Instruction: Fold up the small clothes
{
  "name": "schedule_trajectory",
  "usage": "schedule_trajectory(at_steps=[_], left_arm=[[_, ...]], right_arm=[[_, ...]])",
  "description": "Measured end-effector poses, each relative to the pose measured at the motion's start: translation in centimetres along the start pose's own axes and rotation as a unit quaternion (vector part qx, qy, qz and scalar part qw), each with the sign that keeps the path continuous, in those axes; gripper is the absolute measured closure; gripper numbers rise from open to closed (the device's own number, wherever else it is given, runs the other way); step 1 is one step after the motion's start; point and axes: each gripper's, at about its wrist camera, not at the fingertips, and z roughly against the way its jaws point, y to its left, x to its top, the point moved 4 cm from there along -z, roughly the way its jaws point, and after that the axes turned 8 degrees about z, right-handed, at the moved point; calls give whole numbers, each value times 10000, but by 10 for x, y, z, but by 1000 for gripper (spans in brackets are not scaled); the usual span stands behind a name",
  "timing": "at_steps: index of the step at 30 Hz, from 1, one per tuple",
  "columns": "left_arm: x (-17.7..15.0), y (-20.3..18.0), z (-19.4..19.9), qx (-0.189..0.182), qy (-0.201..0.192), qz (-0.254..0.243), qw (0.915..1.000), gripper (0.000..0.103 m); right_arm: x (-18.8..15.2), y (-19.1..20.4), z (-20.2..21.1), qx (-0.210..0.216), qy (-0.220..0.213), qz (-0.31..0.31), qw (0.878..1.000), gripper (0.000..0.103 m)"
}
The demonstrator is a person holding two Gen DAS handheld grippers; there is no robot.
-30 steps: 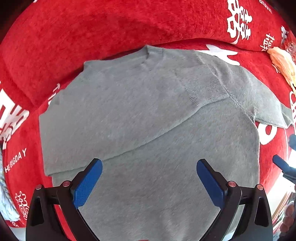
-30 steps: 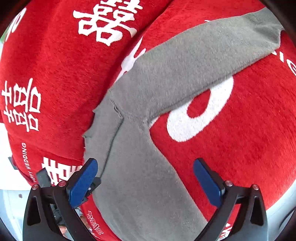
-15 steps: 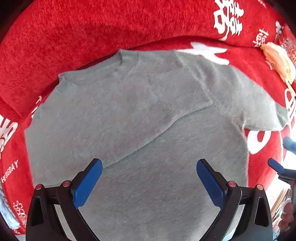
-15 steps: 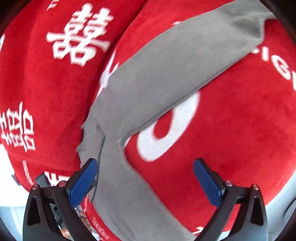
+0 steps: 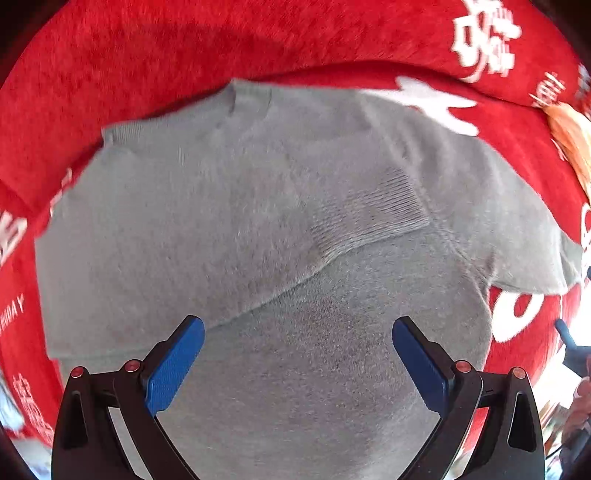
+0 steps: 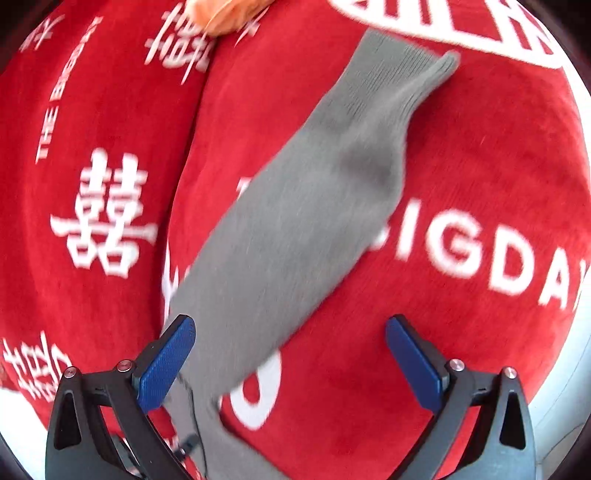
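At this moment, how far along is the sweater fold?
Done: one sleeve is folded across the sweater chest, cuff on the body. In hand: nothing; the left tool and right tool are both open, the right over the other sleeve, which lies stretched out on the red blanket. Left: fold that sleeve in, then the body.

The right tongs [image 6: 286, 360] have swung along the unfolded sleeve [image 6: 314, 206]: a second ago their view showed the armpit and the sweater's side, with the cuff far off at the top edge; now the sleeve runs up the middle and its ribbed cuff [image 6: 402, 77] is in full sight. An orange thing [image 6: 229, 14] has come into the top of that view. In the left view, the sweater [image 5: 258, 240] has slid leftward and then partly back.
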Motion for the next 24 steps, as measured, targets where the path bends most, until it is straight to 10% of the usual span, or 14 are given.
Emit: schedule_trajectory(at_steps=[18,20,22,24], left_arm=[[2,-55,-19,299,-56,-315,9990,1],[2,-65,-22,351,-45,-326,9988,1],[-1,-63,-20,400,-52,-333,9986,1],[-2,-60,-19,392,-57,-314,9987,1]], right_arm=[[58,-17,-24,-201,-423,-308,9984,2],[59,-22,-23,-138,-451,-528,9975,23],[58,-29,-28,63,-323,-761,9966,87],[56,-35,-31,213,-276,-1048,9939,97]])
